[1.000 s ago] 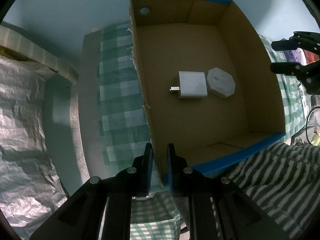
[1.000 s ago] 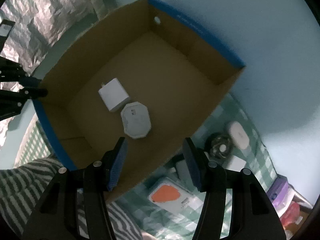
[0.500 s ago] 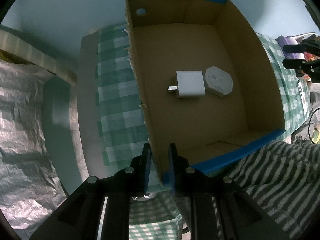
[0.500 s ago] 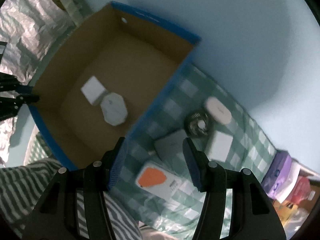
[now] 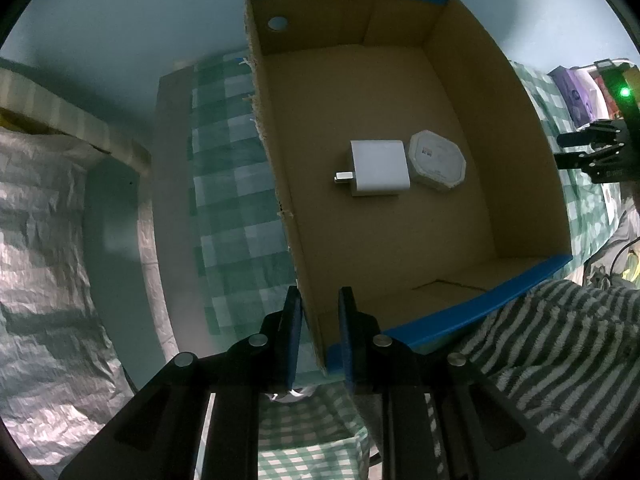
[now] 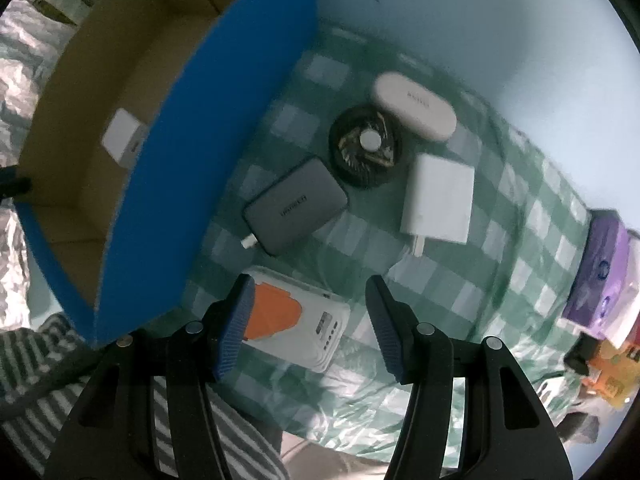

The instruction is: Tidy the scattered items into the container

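Change since a second ago: right gripper (image 6: 308,320) has swung off the cardboard box (image 6: 224,92) and now hangs over the checked cloth (image 6: 532,216); left gripper (image 5: 318,330) unchanged.

Left gripper: jaws clamped on the box's near left wall. Ahead of it, on the box floor: white charger (image 5: 380,168), octagonal white box (image 5: 438,159) touching its right side.

Right gripper: jaws wide apart, holding nothing.
- Between and just below the fingertips: white-and-orange device (image 6: 296,316).
- Ahead: grey power bank (image 6: 296,206).
- Ahead, slightly right: white plug adapter (image 6: 438,198).
- Further ahead: black round fan (image 6: 366,146), then white oval case (image 6: 414,106).
- Left: blue outer wall of the box.
- Far right: purple pack (image 6: 600,264).
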Motion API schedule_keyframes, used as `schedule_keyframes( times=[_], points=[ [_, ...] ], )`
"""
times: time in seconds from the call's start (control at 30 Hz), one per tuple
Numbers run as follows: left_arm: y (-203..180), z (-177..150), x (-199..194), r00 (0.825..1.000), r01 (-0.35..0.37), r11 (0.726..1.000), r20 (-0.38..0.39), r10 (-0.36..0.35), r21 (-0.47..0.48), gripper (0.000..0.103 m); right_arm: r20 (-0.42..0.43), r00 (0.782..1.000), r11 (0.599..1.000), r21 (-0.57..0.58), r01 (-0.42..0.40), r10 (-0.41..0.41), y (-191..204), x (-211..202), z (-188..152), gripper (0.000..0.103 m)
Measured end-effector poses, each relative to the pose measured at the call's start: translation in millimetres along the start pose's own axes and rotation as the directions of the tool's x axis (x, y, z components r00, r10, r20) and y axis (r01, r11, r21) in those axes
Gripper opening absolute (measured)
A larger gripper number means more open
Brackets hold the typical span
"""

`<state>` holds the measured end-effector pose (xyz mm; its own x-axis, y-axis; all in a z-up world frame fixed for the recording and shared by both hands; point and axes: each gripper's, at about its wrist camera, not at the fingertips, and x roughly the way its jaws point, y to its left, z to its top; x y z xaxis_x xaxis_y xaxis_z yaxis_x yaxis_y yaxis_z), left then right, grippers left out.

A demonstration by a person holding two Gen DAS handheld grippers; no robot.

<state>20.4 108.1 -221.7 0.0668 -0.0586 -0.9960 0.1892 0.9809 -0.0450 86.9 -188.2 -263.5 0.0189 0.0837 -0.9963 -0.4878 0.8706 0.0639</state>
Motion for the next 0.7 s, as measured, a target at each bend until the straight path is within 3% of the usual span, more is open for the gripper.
schedule_keyframes(
  times=[0.27,0.7],
  points=[
    [0,0,0,1.0,0.001,1.0,-0.001,-0.001,0.0,0.019,-0.007,1.0,0.998,0.069,-0.015,0.015,-9,17,2,0.057],
    [1,-1,1,1.0,0.004,1.0,0.001,-0.004,-0.005,0.021,-0.006,1.0,0.992,0.129,-0.011,0.012,-3,24,39,0.057]
  ],
)
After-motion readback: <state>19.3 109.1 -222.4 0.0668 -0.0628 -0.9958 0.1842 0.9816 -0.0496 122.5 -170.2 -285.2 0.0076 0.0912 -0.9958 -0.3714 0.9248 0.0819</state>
